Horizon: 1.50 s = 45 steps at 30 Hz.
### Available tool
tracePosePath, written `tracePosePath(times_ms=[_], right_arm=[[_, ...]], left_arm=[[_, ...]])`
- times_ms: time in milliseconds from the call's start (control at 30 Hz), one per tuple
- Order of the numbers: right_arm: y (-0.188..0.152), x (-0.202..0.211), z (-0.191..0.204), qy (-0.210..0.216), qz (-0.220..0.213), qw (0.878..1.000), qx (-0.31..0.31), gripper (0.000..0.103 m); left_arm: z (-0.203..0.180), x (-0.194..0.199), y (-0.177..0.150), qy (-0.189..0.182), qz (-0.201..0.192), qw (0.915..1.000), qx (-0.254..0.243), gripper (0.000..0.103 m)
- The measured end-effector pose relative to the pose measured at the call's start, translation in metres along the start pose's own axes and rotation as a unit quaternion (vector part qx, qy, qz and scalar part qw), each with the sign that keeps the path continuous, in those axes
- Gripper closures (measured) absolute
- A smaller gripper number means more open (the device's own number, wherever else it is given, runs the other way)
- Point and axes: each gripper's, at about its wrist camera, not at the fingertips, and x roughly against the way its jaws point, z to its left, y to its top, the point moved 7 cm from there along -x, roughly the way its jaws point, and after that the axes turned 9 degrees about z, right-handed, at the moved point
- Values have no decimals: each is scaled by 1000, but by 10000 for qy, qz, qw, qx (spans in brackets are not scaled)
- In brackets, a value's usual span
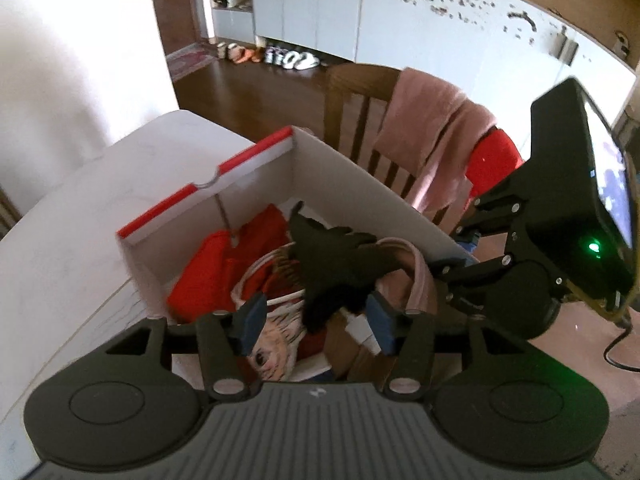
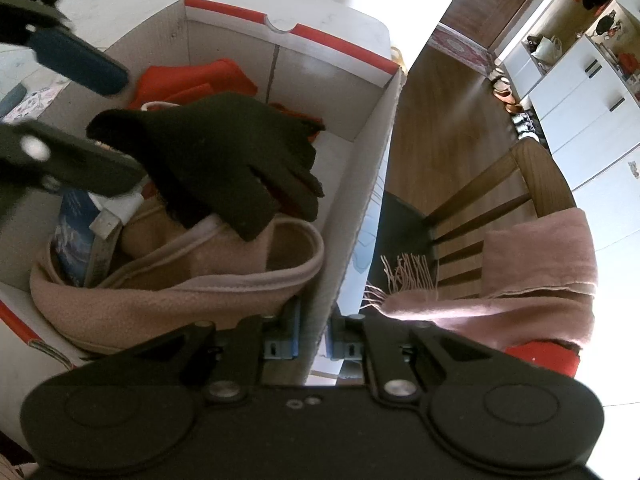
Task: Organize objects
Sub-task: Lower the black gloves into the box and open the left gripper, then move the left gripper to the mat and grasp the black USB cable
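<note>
A white cardboard box (image 1: pixel 256 156) (image 2: pixel 372 140) with a red rim stands on the white table. It holds red cloth (image 1: pixel 208 272) (image 2: pixel 192 80), a pink fleece item (image 2: pixel 180 280) (image 1: pixel 416 272) and a white cable (image 1: pixel 280 300). A black knit glove (image 1: pixel 336 264) (image 2: pixel 224 148) lies on top of the pile. My left gripper (image 1: pixel 316 320) (image 2: pixel 124 124) is open over the box; the glove's cuff sits between its blue pads (image 1: pixel 252 320) without being pressed. My right gripper (image 2: pixel 312 336) (image 1: pixel 456 268) is shut on the box's right wall.
A wooden chair (image 1: pixel 360 92) (image 2: pixel 532 176) stands close behind the box, with a pink fringed scarf (image 1: pixel 428 128) (image 2: pixel 532 280) draped over it and something red (image 1: pixel 496 156) on it. Shoes (image 1: pixel 288 56) line white cabinets across the wood floor.
</note>
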Motion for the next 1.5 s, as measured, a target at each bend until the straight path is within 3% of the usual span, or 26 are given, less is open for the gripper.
tracePosePath(times_ms=[333,633,1033,1233,1500], right_arm=[[-1,0,0,-4,4,10000,-1,93],[-1,0,0,0,10,10000,0,93],[-2,1,-1,-19,35,10000,6,92],[-3,1,-1,-21,40,10000,5,92],[-2,1,-1,-20,41,10000,6,92]], left_arm=[[50,52,-40,292,-254,9972,636,49],[100,71,-101,690,-60,9897,1254,49],[130,34,-197,991,718,9705,2078,49],[137,7,-226,1053,1010,9601,2387,49],[142,-11,-247,997,1209,9526,2607,50]])
